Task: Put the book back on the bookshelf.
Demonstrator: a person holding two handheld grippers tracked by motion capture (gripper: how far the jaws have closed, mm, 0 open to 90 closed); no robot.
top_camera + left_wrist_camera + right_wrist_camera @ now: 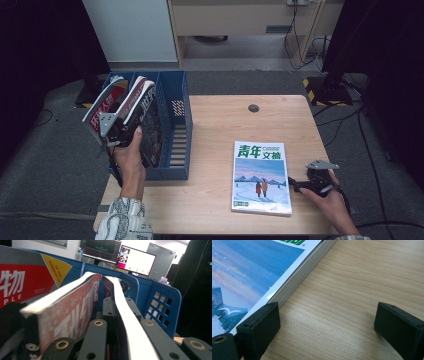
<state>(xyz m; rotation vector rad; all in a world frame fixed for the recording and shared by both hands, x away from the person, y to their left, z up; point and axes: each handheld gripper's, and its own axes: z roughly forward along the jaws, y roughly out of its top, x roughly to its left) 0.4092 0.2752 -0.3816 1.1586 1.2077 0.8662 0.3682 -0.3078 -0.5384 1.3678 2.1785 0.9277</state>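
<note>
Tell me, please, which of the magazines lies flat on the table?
The blue magazine with the snowy cover, beside the right gripper. The red magazines stand tilted in the blue file rack, at the left gripper.

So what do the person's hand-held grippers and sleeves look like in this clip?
Both hand-held grippers are black: the left and right each carry a grey three-cornered plate on top. The right's jaws are blocky black pads, and a black cable trails from it. The left sleeve is white with a dark pattern.
</note>
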